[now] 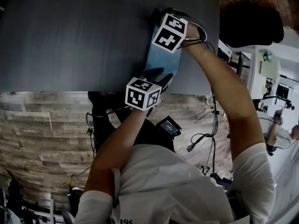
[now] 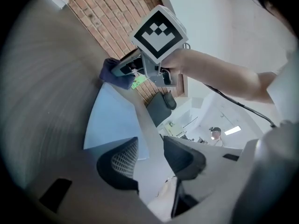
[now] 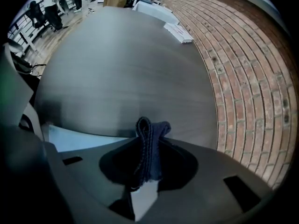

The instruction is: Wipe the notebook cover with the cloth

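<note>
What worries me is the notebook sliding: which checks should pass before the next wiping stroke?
1. Grip on the dark blue cloth: ok, the right gripper has its jaws clamped on the fold.
2. Hold on the light blue notebook: not ok, the left gripper has its jaws apart, pressing nothing.
3. Notebook flat on the dark grey table: ok, at the table's near edge.
4. Cloth touching the cover: cannot tell; it sits by the notebook's far end.

Left gripper [image 1: 160, 77] points toward 1 o'clock, jaws apart. Right gripper [image 1: 158, 16], at its 12 o'clock, tilts steeply down, clamped on cloth [image 3: 150, 141]. Both forearms outstretched.
</note>
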`<state>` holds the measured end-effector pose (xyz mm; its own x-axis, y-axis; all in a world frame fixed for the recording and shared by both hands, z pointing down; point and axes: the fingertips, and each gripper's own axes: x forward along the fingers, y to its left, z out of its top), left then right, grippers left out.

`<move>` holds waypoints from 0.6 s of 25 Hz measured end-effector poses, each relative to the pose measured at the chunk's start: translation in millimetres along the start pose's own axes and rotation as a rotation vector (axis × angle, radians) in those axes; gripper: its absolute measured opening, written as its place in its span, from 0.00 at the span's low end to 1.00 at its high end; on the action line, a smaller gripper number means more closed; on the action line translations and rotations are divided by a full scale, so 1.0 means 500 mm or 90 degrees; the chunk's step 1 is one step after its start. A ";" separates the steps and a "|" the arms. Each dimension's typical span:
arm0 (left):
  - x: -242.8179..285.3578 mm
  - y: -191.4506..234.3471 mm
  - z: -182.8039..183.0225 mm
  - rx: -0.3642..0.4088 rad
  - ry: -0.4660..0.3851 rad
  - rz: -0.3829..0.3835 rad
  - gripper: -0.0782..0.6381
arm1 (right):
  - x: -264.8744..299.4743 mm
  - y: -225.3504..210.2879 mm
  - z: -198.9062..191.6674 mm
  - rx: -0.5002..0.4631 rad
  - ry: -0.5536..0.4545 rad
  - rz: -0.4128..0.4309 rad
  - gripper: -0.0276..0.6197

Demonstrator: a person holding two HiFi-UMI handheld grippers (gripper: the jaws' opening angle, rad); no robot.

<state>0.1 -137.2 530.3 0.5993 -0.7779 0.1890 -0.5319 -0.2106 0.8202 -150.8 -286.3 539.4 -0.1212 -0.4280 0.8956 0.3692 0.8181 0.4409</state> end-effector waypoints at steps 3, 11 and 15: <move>0.011 0.007 0.004 -0.033 0.012 0.009 0.37 | 0.013 0.015 -0.011 -0.018 0.018 0.002 0.20; 0.016 0.026 0.012 -0.076 0.019 0.031 0.40 | 0.004 0.083 -0.006 -0.049 0.011 0.050 0.20; 0.018 0.029 0.014 -0.078 0.022 0.036 0.40 | -0.009 0.107 -0.002 -0.047 0.000 0.076 0.20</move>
<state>-6.2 -151.3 540.1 0.5922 -0.7647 0.2540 -0.4903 -0.0918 0.8667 -129.4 -241.0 558.8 -0.0721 -0.3293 0.9415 0.4478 0.8327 0.3256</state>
